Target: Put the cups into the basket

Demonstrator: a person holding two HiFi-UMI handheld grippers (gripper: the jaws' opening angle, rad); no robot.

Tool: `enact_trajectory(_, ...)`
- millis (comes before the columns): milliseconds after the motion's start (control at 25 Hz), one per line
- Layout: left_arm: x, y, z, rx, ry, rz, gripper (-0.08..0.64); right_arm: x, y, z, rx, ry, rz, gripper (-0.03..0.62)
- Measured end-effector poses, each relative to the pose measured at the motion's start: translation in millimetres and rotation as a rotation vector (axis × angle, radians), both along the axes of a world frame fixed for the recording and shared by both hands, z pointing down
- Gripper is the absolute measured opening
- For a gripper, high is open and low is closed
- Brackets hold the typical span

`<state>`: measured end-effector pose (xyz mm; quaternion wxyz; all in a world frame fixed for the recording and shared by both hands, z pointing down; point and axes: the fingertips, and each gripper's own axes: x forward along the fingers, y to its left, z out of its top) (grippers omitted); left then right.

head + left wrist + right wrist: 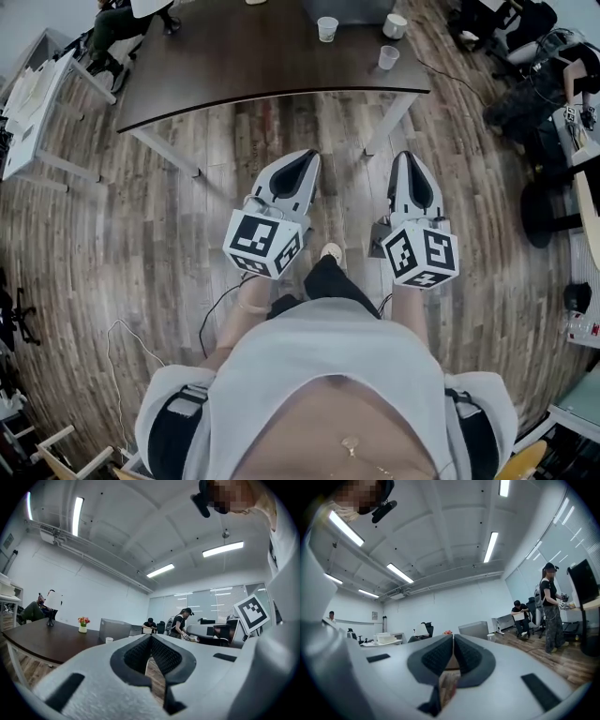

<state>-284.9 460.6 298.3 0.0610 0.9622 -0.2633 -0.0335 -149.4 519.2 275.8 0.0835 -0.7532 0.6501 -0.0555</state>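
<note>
Cups [388, 57] are waiting on the table [234, 66], upper right; left gripper [307, 159] and right gripper [410, 159] are pointing there, closed and empty, readying an approach.

Head downward, tool cameras level, table [234, 66] shared

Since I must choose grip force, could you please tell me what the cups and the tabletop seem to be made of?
The cups, plain white and tapered, look like matte disposable paper or plastic; too small to tell which. The tabletop looks like dark brown wood or laminate: smooth, faintly streaked.
</note>
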Motion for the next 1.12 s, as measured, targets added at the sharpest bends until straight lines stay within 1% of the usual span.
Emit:
enact_trajectory(240, 56.5, -46.0, -0.3, 0.030, -0.004, -0.007, 0.011, 54.8, -50.2, -1.6, 0.011, 0.015, -0.017, 0.012)
enact_trajectory(440, 90.5, -72.4, 1.1, 0.046, -0.009, -0.014, 0.011, 89.2, -81.2, 3.8, 0.010, 0.006, -0.035, 0.012)
enact_trajectory(600, 107.0, -86.1, 7.6, 0.028, -0.010, -0.024, 0.011, 102.7, -96.7, 7.3, 0.013, 0.008, -0.047, 0.012)
enact_trajectory(760, 121.3, -82.5, 13.6, 0.033, -0.026, -0.008, 0.011, 113.7, -95.8, 17.2, 0.002, -0.013, -0.035, 0.013)
enact_trajectory(960, 125.8, -79.4, 31.6, -0.022, -0.044, 0.000, 0.011, 122.6, -88.1, 32.8, -0.028, -0.039, -0.018, 0.012)
enact_trajectory(1120, 129.6, -77.9, 35.4, -0.036, -0.045, 0.012, 0.011, 125.8, -85.3, 40.0, -0.045, -0.051, -0.007, 0.012)
